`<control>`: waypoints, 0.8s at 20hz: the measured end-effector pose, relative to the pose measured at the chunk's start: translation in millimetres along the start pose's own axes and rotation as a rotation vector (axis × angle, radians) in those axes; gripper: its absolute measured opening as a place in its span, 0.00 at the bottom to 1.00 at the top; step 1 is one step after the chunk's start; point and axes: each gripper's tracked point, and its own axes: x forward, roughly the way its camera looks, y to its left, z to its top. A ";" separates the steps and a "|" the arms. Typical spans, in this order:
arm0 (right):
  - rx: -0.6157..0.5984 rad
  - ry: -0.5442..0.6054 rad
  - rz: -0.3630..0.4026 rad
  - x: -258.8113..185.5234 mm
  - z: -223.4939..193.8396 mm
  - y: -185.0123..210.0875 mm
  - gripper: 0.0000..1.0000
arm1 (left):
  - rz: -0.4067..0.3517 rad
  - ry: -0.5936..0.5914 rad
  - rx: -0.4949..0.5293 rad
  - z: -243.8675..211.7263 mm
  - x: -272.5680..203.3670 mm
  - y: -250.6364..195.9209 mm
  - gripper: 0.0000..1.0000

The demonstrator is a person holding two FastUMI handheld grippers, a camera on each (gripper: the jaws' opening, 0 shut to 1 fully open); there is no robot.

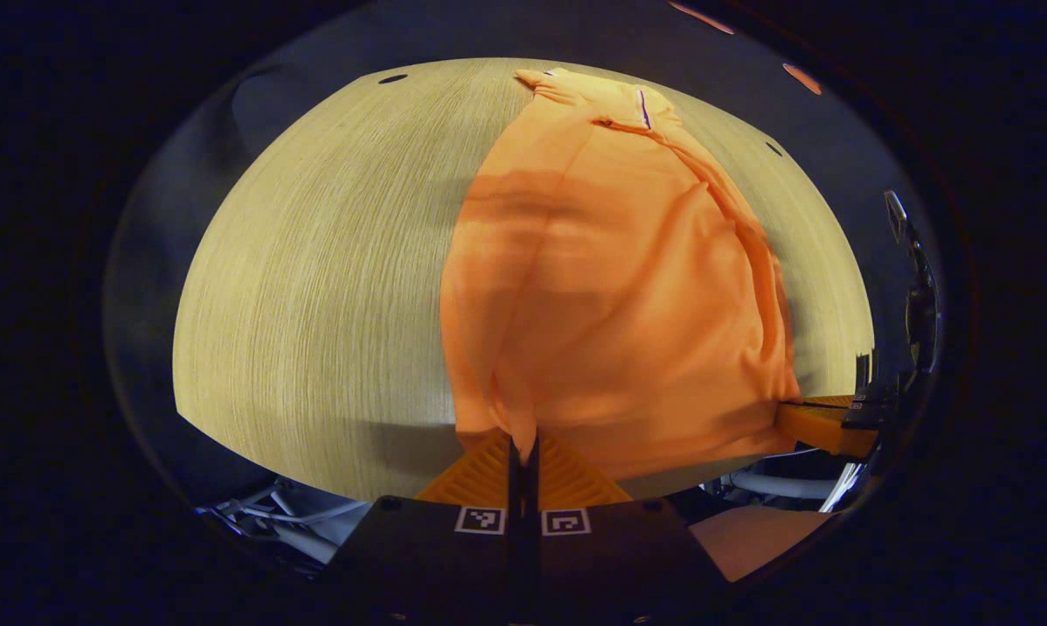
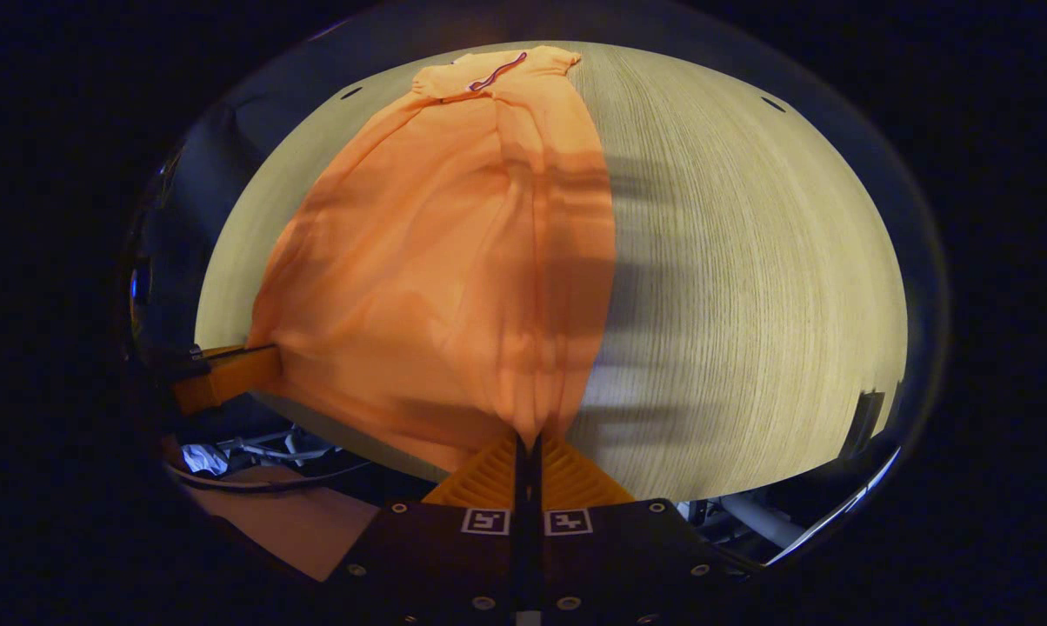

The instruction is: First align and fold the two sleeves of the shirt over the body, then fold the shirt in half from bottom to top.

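Left claw (image 1: 523, 448) is clamped tight on the near hem corner of the orange shirt (image 1: 610, 287), fabric pinched between both fingers, right at the near edge of the wooden surface (image 1: 315, 287). The shirt stretches away toward the far edge, collar at the far end, sleeves folded in. Over at the right, the other claw (image 1: 823, 422) meets the opposite hem corner.
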 end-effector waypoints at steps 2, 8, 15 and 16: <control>-0.018 -0.007 0.014 -2.1 5.1 3.4 0.00 | -0.003 -0.003 -0.016 3.5 -4.6 0.8 0.01; -0.006 -0.091 0.057 -30.2 48.3 5.2 0.00 | -0.029 -0.057 -0.068 34.0 -30.9 -3.0 0.01; 0.050 -0.205 0.094 -67.7 115.8 -0.7 0.00 | -0.030 -0.185 -0.060 100.5 -51.0 0.4 0.01; 0.040 -0.221 0.088 -72.5 123.7 -2.6 0.00 | -0.032 -0.202 -0.060 112.1 -54.6 -1.4 0.01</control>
